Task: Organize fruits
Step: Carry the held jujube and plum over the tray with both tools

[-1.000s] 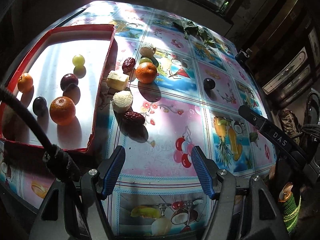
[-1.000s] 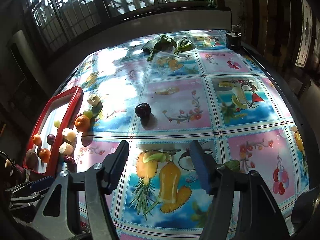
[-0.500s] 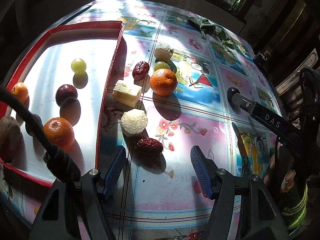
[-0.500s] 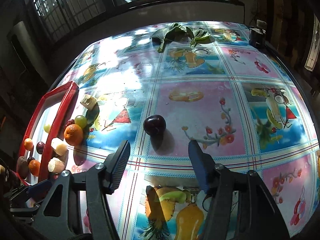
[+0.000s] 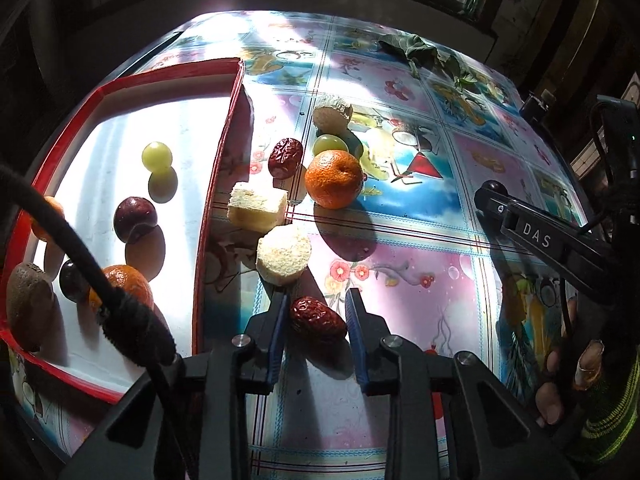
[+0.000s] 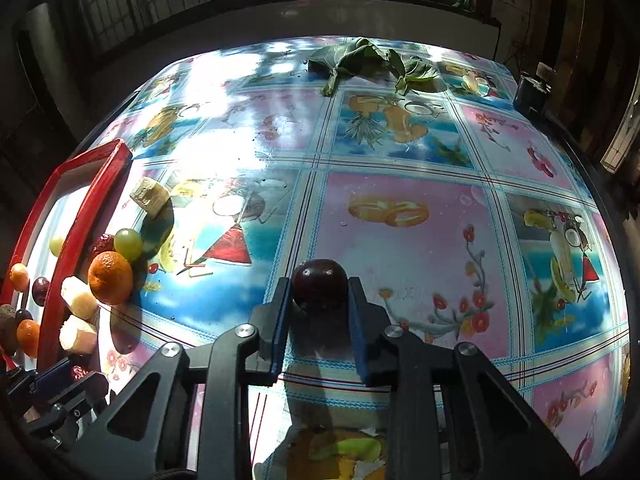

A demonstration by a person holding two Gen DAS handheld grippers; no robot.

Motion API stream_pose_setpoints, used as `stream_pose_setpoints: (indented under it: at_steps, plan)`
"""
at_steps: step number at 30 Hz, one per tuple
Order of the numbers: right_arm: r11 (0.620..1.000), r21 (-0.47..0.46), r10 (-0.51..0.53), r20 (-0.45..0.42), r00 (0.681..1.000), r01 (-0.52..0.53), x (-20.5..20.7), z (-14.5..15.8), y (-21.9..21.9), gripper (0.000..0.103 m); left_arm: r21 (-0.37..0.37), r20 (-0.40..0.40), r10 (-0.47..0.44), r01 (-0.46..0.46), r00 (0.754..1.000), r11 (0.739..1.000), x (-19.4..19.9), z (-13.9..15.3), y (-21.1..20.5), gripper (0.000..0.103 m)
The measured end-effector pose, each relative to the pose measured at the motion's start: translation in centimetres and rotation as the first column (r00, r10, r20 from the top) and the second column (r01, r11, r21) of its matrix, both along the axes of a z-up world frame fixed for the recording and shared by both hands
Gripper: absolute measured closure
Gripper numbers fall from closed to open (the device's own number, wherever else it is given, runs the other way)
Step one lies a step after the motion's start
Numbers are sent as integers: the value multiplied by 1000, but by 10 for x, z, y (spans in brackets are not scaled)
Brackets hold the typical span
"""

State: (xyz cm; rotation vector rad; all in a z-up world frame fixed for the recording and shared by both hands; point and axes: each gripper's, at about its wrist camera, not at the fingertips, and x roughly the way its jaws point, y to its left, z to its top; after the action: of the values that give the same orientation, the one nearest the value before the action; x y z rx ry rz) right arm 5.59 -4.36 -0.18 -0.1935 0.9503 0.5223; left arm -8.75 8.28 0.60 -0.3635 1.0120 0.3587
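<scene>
My left gripper [image 5: 317, 312] is shut on a red date [image 5: 317, 319] that rests on the tablecloth beside the red tray [image 5: 216, 168]. My right gripper [image 6: 320, 292] is shut on a dark plum [image 6: 319, 283] on the table; this gripper also shows in the left wrist view [image 5: 490, 196]. The tray holds a green grape [image 5: 157, 155], a plum [image 5: 134, 219], oranges and a kiwi [image 5: 28, 304]. Outside the tray lie an orange [image 5: 334, 179], a second date [image 5: 285, 157], a green grape [image 5: 330, 145] and pale fruit chunks [image 5: 258, 206].
Green leaves [image 6: 360, 62] lie at the far edge of the table. A dark cup [image 6: 530, 94] stands at the far right corner. A black cable [image 5: 80, 264] crosses the left wrist view over the tray.
Both grippers moved forward and closed: the left one around the red date, the right one around the dark plum.
</scene>
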Motion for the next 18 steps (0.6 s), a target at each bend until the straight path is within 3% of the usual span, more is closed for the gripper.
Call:
stream_pose_setpoints:
  at_steps: [10, 18]
  plan:
    - [982, 188, 0, -50, 999, 10, -46, 30, -37, 74, 182, 21, 37, -41, 999, 982, -19, 32, -26, 76]
    - [955, 296, 6, -51, 999, 9, -78, 59, -58, 75, 248, 70, 61, -76, 996, 966, -39, 56, -34, 76]
